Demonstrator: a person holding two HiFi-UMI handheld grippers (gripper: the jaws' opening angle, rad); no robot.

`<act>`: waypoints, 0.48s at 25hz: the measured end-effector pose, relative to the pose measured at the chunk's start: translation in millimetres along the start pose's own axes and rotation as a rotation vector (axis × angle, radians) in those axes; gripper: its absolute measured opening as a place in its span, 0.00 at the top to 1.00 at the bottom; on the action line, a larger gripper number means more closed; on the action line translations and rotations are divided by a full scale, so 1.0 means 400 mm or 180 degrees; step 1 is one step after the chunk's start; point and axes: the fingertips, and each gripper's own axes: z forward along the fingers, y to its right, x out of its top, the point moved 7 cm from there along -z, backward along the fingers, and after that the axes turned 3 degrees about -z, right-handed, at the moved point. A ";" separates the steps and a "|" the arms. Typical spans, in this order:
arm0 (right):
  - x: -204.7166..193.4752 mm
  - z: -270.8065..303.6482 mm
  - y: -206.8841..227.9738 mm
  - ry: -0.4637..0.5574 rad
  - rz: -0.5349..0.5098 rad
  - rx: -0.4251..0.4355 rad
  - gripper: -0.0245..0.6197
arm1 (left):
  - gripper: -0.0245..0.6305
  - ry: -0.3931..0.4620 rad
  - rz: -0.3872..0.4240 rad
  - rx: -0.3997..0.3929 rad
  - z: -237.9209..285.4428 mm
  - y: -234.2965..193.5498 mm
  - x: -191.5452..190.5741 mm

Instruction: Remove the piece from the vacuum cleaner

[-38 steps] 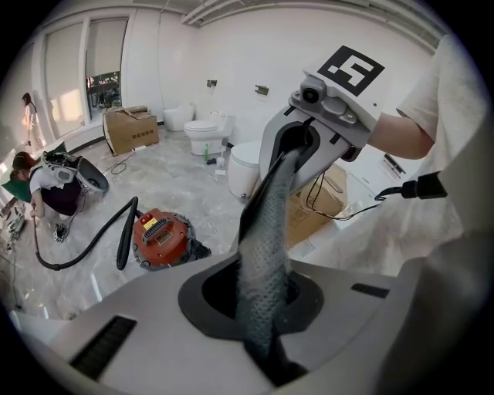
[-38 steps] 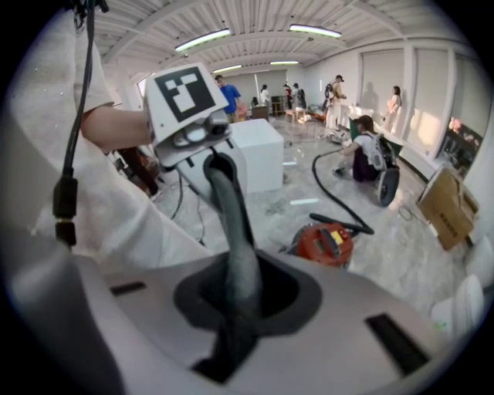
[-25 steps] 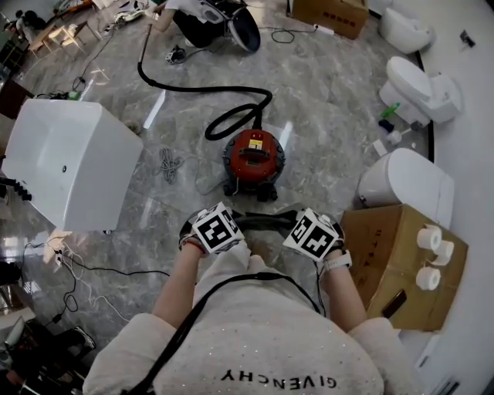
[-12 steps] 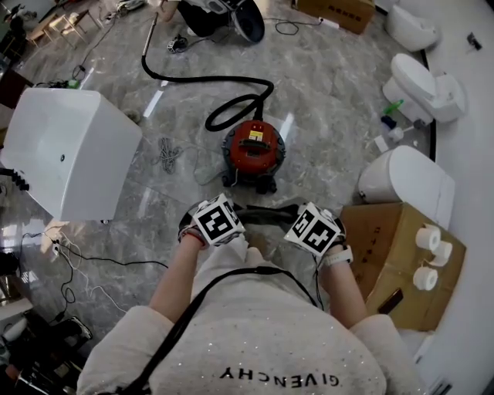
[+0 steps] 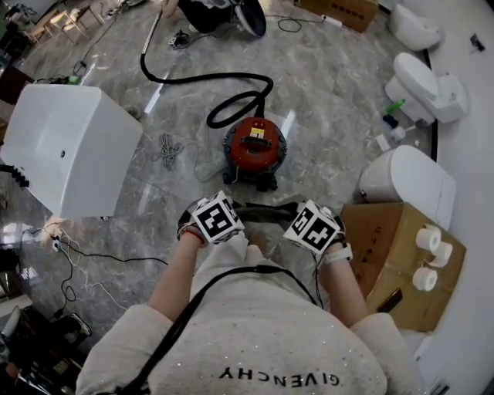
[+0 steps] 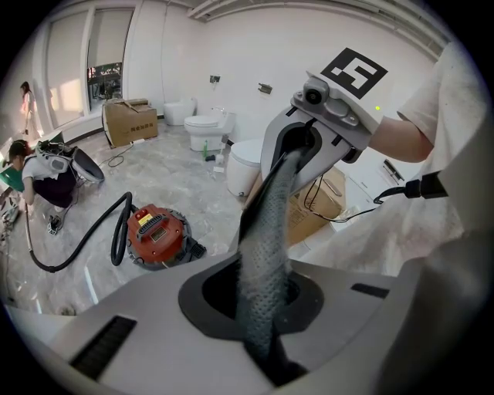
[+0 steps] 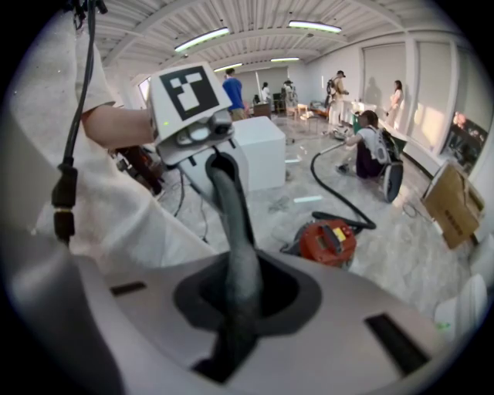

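Observation:
A red round vacuum cleaner stands on the marble floor with its black hose curling away behind it. It also shows as the vacuum cleaner in the left gripper view and the vacuum cleaner in the right gripper view. In front of the person, a grey perforated strip stretches between the two grippers, above the floor and apart from the machine. My left gripper is shut on one end of the strip. My right gripper is shut on the other end of the strip.
A big white box stands to the left. A cardboard box with paper rolls on it is at the right, with toilets behind it. Loose cables lie on the floor. A person crouches at the far end.
Both grippers keep their hold on the grey strip at about the same spot. The head view has shifted a little.

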 end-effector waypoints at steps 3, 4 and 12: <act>-0.003 0.001 0.000 0.0004 0.0008 0.0009 0.89 | 0.91 0.0002 -0.0006 -0.0005 0.003 0.001 0.001; -0.004 0.002 0.000 0.0006 0.0011 0.0010 0.89 | 0.91 0.0002 -0.0005 -0.0006 0.004 0.001 0.001; -0.008 -0.001 -0.004 0.0007 0.0026 0.0020 0.89 | 0.91 -0.0009 0.0000 -0.0031 0.005 0.007 0.002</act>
